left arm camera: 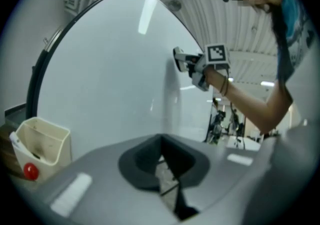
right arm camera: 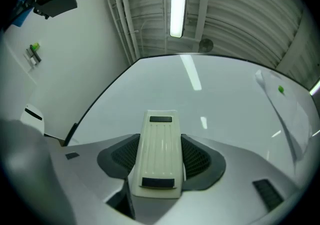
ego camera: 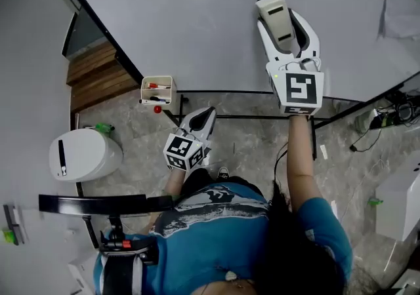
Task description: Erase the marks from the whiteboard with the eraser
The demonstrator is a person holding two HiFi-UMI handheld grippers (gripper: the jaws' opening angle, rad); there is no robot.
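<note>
In the head view, the right gripper was raised over the whiteboard at the upper right of centre, clamped on the cream eraser. The eraser's long axis ran in line with the jaws, toward the top of the frame. The left gripper hung lower, below the board's bottom edge and near the marker tray, so the right arm was plainly the one placed to wipe. In the left gripper view, the jaws met with nothing between them, and the eraser's tip looked against the board or just off it; which, I could not tell. In the right gripper view, the eraser's ribbed back faced the camera and bare board spread ahead, with no marks visible. No brand or lettering could be read, only the square markers on the gripper cubes.
</note>
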